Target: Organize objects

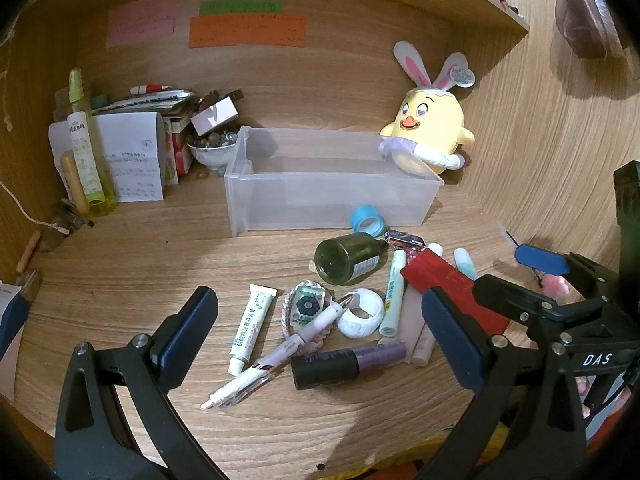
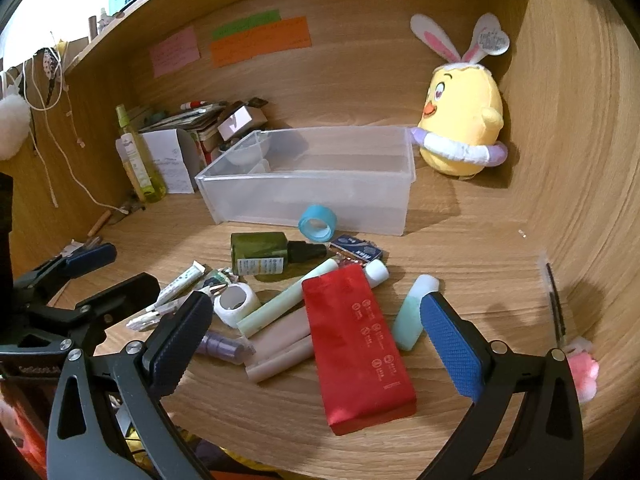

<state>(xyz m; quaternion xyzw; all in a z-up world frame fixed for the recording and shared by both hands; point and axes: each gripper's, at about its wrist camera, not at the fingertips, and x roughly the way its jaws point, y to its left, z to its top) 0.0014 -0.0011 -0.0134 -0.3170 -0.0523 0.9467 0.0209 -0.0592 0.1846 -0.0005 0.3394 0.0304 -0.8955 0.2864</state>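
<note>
Both grippers spread wide, gripping nothing: left gripper (image 1: 320, 332), right gripper (image 2: 320, 340). We're over the red tube (image 2: 356, 344), centre frame: soft, light, slick, so we pinch its flat body mid-length. Green glass bottle (image 2: 264, 252) looks fragile and could roll. Clear bin (image 2: 308, 178) behind looks empty; its front wall must be cleared.

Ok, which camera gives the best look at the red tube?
The right wrist view. The red tube lies there nearly whole and unobstructed, cap to crimped end. In the left wrist view the red tube is partly hidden behind that claw's own finger.
</note>
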